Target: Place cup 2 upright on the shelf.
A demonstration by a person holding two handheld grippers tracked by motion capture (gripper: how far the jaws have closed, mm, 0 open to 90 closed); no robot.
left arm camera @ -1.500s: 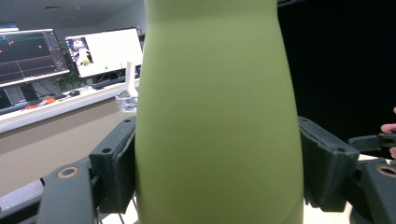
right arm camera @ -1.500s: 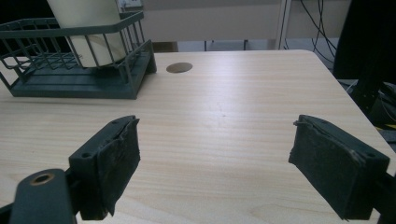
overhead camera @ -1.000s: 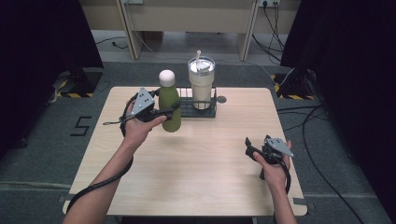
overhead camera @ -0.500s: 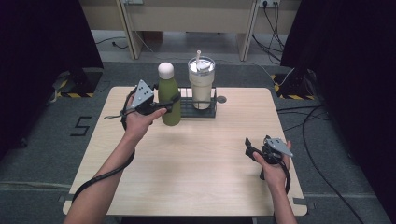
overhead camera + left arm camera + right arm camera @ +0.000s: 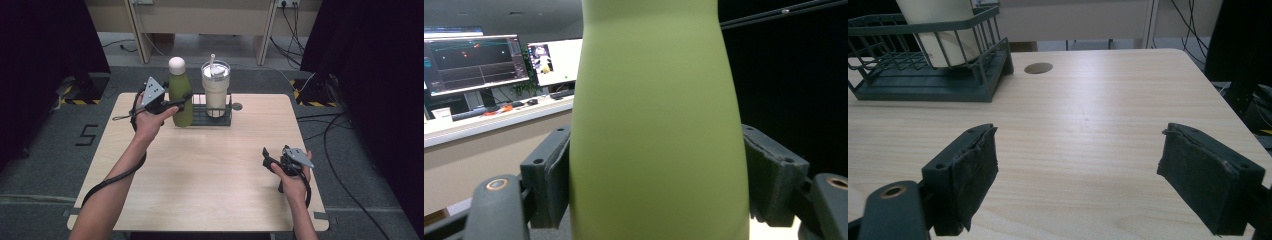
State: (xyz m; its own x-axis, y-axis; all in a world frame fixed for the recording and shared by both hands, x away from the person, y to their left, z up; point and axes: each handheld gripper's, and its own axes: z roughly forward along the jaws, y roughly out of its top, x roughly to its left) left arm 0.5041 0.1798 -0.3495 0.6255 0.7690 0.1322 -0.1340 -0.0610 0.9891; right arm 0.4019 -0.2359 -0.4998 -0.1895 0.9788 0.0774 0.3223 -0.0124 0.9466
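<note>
- Where the left tongs (image 5: 181, 101) meet the green bottle (image 5: 180, 97), we cannot see the bottle's base in the high view, so whether it touches the counter (image 5: 200, 170) is not readable there.
- Left gripper view: the bottle (image 5: 656, 125) is cut off at top and bottom; neck, cap and base all fall outside it. Both black pads (image 5: 555, 175) lie flat against its sides.
- Right gripper view: the wire rack (image 5: 933, 65) is cut at the left edge, and the tumbler (image 5: 945, 30) in it is cut at the top.
- We note that the lettering on the two monitors (image 5: 474, 62) behind the bottle is too small to read.
- Bottle appearance: matte olive-green body, smooth, no label visible, narrowing toward the neck, with a rounded white cap (image 5: 176, 65). It stands upright.
- Bottle position: far side of the counter, just left of the rack (image 5: 212, 117) and close against it, beside the tumbler (image 5: 215, 90).
- Left tongs: closed on the bottle's body at mid-height, held in the person's left hand (image 5: 147, 122).
- Right tongs (image 5: 267, 159): jaws standing apart with nothing between them, over bare wood near the counter's right front, held in the right hand (image 5: 292, 180), well apart from the bottle.
- Counts: one green bottle; one pale tumbler with lid and straw (image 5: 212, 60); one dark wire rack; two grippers; one round hole (image 5: 237, 106) in the counter just right of the rack; two monitors.
</note>
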